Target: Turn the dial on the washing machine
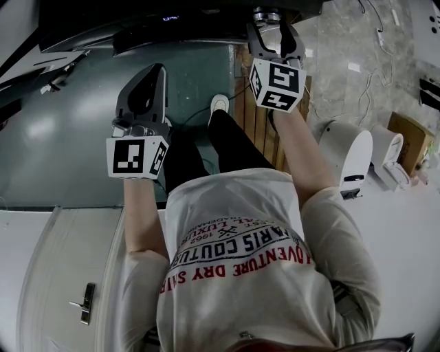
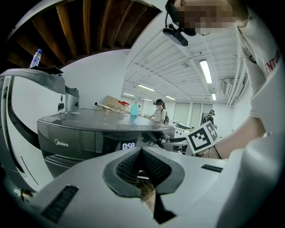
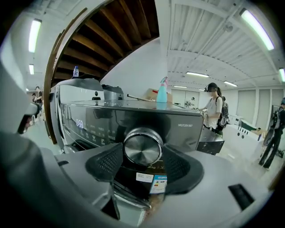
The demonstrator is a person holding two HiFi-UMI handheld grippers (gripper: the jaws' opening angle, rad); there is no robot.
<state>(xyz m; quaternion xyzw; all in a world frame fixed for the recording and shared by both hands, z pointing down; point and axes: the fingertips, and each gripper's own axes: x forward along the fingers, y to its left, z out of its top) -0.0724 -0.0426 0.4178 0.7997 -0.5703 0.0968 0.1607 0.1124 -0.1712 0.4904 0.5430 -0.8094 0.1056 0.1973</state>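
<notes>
The dark washing machine [image 3: 133, 118] faces me, and its display [image 2: 128, 145] reads 0:58. Its chrome dial [image 3: 143, 146] sits between the two black pads [image 3: 106, 163] of my right gripper [image 3: 143, 156], and both pads touch the dial's rim. In the head view the right gripper [image 1: 270, 22] reaches the machine's front panel at the top, with the dial [image 1: 265, 14] just showing between its fingers. My left gripper [image 1: 152, 74] hangs lower and to the left, away from the machine. Its pads [image 2: 153, 167] meet with nothing between them.
A blue spray bottle [image 3: 162, 94] and a cardboard box stand on the machine's top. A wooden slat panel [image 1: 258, 117] stands on the floor below the dial. White appliances [image 1: 350, 155] are at the right, and a white door with a handle [image 1: 86, 302] is at the lower left. People stand in the background.
</notes>
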